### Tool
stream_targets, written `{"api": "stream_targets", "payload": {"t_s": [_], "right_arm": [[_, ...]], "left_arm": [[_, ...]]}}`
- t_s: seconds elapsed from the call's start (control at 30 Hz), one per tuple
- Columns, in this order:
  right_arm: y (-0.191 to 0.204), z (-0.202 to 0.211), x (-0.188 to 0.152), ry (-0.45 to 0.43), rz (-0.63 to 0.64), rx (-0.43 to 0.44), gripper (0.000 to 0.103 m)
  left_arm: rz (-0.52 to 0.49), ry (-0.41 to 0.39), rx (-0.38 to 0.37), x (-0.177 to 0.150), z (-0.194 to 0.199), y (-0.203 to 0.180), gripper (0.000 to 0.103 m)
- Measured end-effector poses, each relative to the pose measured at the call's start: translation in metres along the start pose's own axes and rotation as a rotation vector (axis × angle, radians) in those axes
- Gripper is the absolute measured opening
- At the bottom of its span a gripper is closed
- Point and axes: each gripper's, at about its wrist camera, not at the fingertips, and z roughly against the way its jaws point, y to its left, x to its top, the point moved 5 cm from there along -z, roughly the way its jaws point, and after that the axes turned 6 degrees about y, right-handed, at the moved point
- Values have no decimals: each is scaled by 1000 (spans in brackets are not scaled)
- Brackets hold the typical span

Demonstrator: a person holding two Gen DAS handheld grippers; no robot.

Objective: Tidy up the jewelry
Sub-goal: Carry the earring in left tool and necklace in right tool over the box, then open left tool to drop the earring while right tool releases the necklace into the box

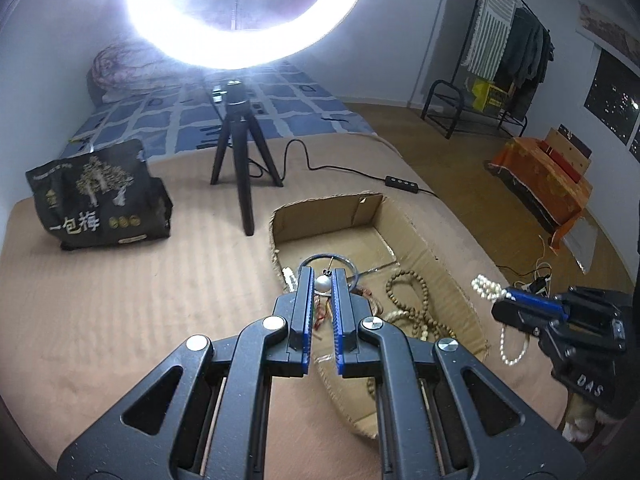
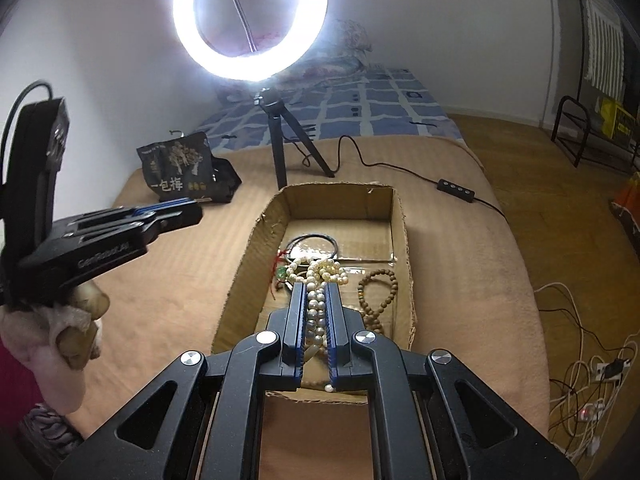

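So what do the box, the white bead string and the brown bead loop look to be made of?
The box looks like plain brown corrugated cardboard, matte, with ragged torn edges. The white bead string in the right gripper looks like pearls or imitation pearl: glossy cream beads with highlights. The brown bead loop looks like wood or seed beads, dull brown, though that is uncertain.
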Motion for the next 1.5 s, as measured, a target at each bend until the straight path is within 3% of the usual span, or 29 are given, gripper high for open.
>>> {"api": "stream_targets", "payload": {"t_s": [0.47,1.17,1.27,1.33,1.47,1.5], "right_arm": [[-13,-17,-5,35,-23,4,7],[-5,-28,-10,64,19,-2,8],[-6,-29,-10,69,21,-12,20],[-7,-29,-10,66,18,-16,38],[-9,-28,-10,56,16,-40,54],[-9,-28,-10,53,15,-49,61]], "left_arm": [[-7,26,4,19,-37,-12,7],[-6,33,14,25,-45,-16,7],[-16,32,18,26,-46,-17,14],[-20,18,15,27,-44,-18,36],[-22,6,22,29,-41,-18,39],[-18,9,22,29,-42,-18,49]]}}
